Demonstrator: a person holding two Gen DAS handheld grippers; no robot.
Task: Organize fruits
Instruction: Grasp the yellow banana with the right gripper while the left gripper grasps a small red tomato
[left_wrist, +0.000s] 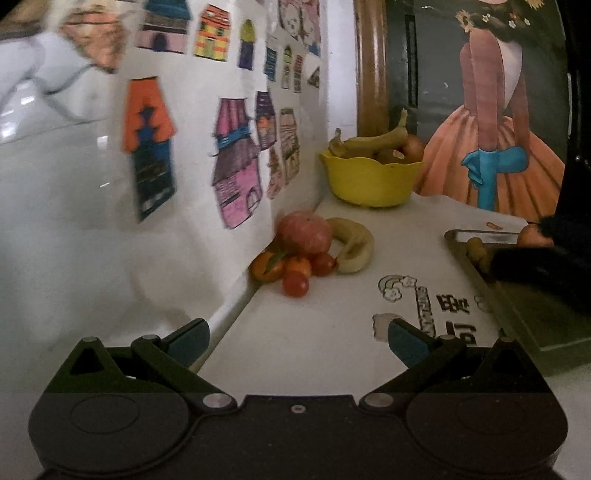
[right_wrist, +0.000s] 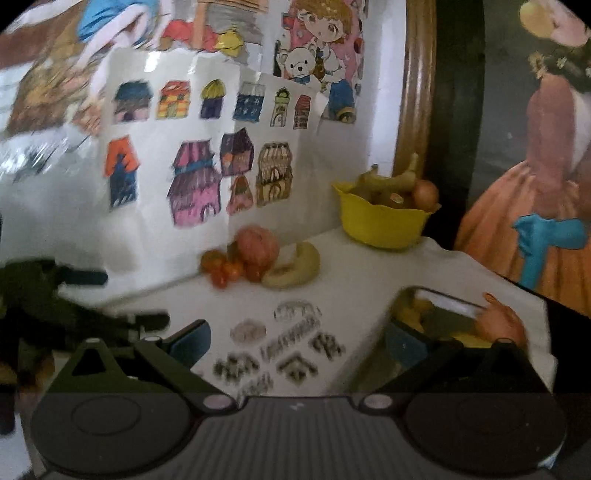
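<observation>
Fruit pile: red apple (left_wrist: 306, 232), curved banana (left_wrist: 352, 245), orange with a leaf (left_wrist: 266, 266) and small red tomatoes (left_wrist: 295, 283), all bunched and touching, pushed up against the wall at the left edge of the white table (left_wrist: 306, 339).
Yellow bowl (left_wrist: 370, 180): farther back in the corner, holding bananas and round fruit, well apart from the pile.
Tray (left_wrist: 524, 314): dark, at the right edge of the table, with a yellow fruit inside near its far end.
Open room: bare white table with printed marks between pile and tray, wide and free.
Left gripper (left_wrist: 297, 341): spread wide, holding nothing, low over the near table, facing the pile.
Right gripper (right_wrist: 297, 341): spread apart too, nothing between the blue pads; blurry view, right pad over the tray's near corner.
Wall: paper house drawings (left_wrist: 236, 162) taped right behind the pile.
Far right: big picture of an orange dress (left_wrist: 506, 162) behind the tray.
</observation>
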